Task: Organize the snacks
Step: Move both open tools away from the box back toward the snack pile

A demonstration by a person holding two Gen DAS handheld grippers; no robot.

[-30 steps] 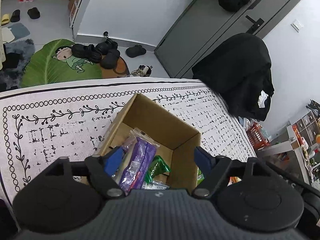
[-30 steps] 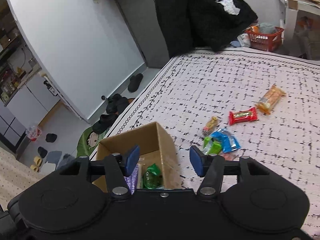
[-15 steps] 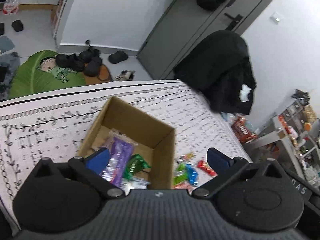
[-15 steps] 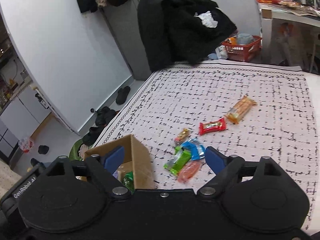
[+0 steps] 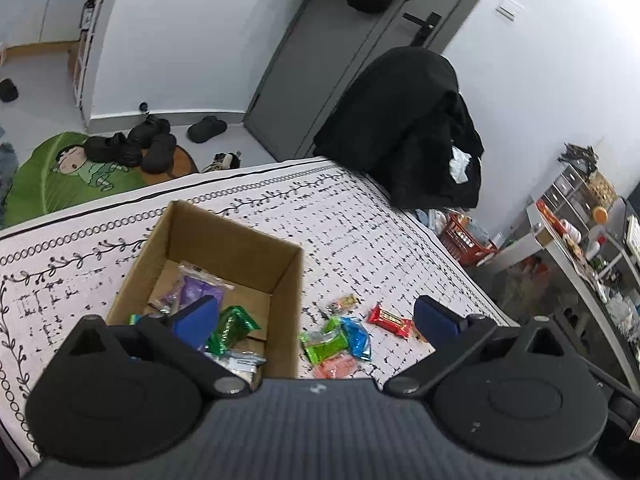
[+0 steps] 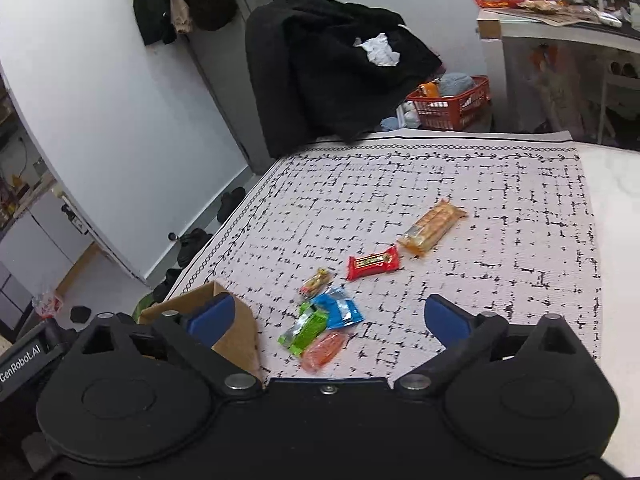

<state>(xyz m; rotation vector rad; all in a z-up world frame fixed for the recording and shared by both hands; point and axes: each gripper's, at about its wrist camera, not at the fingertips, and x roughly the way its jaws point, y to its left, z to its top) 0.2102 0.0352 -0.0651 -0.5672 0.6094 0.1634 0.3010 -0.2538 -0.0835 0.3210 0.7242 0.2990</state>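
Both pairs of jaws are held wide apart and nothing is gripped; the left gripper is hung over the near right corner of the cardboard box, in which a purple packet and a green packet are already lodged; the right gripper is aimed at the loose snacks on the table. A green wrapper, a blue wrapper and an orange-pink packet are bunched directly between the right jaws, just ahead; the red bar and the long orange biscuit pack are set farther ahead and to the right. The orange-pink packet's long axis is run diagonally, near-left to far-right; the right gripper is judged nearer.
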